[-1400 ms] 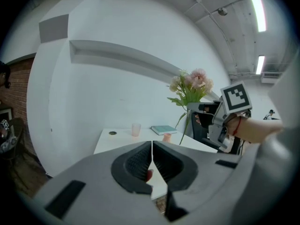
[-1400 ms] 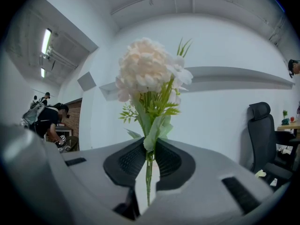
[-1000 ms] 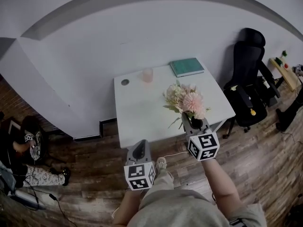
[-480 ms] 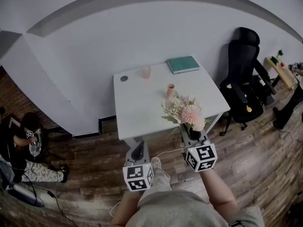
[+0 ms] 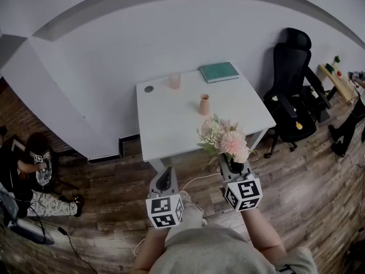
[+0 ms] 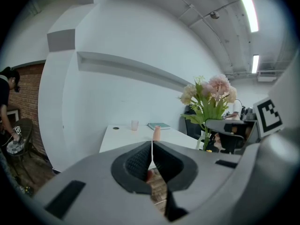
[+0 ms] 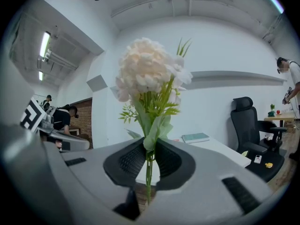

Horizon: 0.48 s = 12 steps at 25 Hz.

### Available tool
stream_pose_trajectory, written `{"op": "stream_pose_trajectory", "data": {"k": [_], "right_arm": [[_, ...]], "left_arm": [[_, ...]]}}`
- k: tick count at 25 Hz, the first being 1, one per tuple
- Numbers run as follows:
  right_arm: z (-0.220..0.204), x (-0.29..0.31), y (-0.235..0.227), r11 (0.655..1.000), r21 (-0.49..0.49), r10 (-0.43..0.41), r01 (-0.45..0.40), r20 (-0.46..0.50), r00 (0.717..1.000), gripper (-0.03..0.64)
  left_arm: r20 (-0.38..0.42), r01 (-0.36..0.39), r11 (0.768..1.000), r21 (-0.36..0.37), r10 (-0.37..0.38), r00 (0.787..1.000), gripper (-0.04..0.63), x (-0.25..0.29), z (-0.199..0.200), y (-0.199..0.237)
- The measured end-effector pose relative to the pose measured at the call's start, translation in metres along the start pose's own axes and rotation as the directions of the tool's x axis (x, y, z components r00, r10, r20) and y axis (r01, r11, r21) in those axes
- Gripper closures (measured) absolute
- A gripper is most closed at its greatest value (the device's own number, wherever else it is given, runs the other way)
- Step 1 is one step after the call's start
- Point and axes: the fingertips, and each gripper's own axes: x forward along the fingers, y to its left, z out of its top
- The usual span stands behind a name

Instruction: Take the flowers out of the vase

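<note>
Flowers [image 5: 228, 140] near white table [image 5: 171, 119], wooden floor [image 5: 308, 187]

Left tool [image 6: 151, 146] and right tool [image 7: 149, 146]: smooth, matt grey plastic shells. Pads [image 6: 137, 162]: black, finely ribbed, rubber-like. Flowers [image 7: 150, 74]: soft, ruffled, cloth-like petals; green leaves with a faint gloss. Table [image 5: 171, 124]: smooth, matt white top. Vase [image 5: 204, 104]: matt pink; material cannot be told. Floor [image 5: 319, 198]: wood planks, slight sheen. Side wall [image 6: 33, 97]: rough brick.
</note>
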Motion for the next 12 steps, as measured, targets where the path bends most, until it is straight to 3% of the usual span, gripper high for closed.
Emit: {"op": "stream_pose_trajectory", "data": {"k": [12], "right_arm": [[-0.006, -0.016, 0.002, 1.0, 0.025, 0.0, 0.0, -0.006, 1.0, 0.568]], "left_arm": [[0.004, 0.016, 1.0, 0.002, -0.016, 1.0, 0.586, -0.005, -0.001, -0.012]]}}
